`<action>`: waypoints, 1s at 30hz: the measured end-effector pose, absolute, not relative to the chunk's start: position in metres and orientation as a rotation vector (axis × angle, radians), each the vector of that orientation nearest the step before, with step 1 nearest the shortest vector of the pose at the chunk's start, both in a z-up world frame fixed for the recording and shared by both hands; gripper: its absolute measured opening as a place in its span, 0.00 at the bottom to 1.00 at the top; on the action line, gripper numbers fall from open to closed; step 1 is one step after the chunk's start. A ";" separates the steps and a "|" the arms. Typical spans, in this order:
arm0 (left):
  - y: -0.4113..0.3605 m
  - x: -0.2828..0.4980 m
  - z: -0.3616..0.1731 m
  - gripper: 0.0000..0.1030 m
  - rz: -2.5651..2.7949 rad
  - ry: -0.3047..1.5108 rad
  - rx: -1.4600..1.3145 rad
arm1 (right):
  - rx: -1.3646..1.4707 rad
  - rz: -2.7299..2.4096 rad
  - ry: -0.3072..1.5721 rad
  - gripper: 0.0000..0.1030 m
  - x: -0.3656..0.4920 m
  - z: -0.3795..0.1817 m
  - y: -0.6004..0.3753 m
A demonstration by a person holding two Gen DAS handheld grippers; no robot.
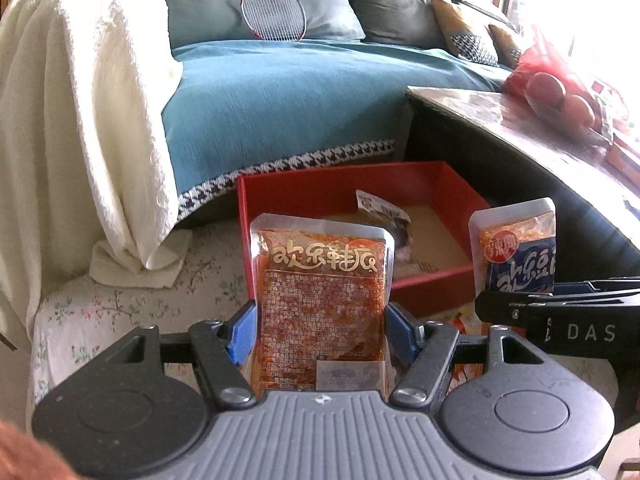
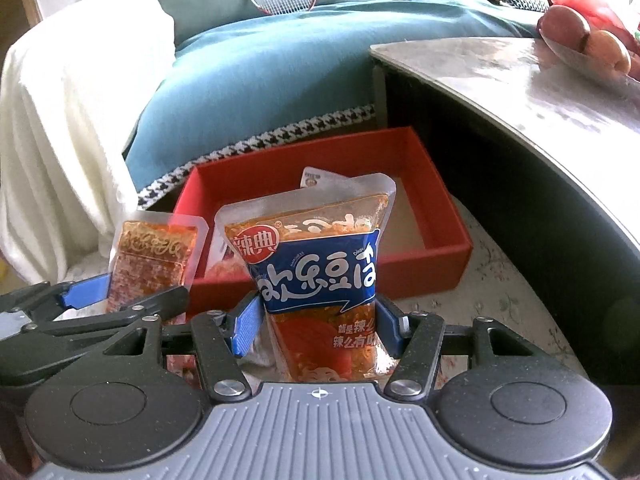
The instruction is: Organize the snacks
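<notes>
My left gripper (image 1: 320,332) is shut on an orange snack packet (image 1: 322,284) with gold lettering, held upright in front of the red box (image 1: 432,284). My right gripper (image 2: 318,326) is shut on a snack packet with a blue label (image 2: 316,268), also upright. Each view shows the other hand's load: the blue-label packet (image 1: 514,248) at right in the left wrist view, the orange packet (image 2: 154,260) at left in the right wrist view. The red box (image 2: 424,268) stands open on the floral cloth, with a small grey packet (image 1: 384,210) lying inside.
A blue sofa (image 1: 280,108) with a white throw (image 1: 80,120) and a badminton racket (image 1: 274,12) lies behind the box. A glossy table (image 2: 520,80) with fruit in a red bag (image 1: 556,92) rises at the right. The floral cloth (image 1: 132,304) covers the surface below.
</notes>
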State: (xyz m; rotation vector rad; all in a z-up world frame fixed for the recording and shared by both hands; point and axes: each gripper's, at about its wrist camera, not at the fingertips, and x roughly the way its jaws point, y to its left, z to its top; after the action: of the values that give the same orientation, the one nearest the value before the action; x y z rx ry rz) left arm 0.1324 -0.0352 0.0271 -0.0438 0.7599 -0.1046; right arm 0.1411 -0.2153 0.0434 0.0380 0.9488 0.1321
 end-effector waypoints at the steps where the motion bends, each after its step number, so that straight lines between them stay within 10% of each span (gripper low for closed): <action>1: -0.036 0.136 0.027 0.58 -0.102 0.756 -0.043 | 0.038 0.132 0.946 0.65 0.144 0.044 -0.215; 30: -0.046 0.236 0.011 0.58 -0.010 0.744 -0.036 | 0.102 0.113 0.953 0.58 0.254 0.011 -0.216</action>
State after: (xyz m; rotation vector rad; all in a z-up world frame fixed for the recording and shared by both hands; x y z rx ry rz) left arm 0.2365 -0.0458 0.0110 -0.0361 0.7441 -0.0105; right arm 0.2543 -0.2163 0.0105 0.1019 0.9531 0.1130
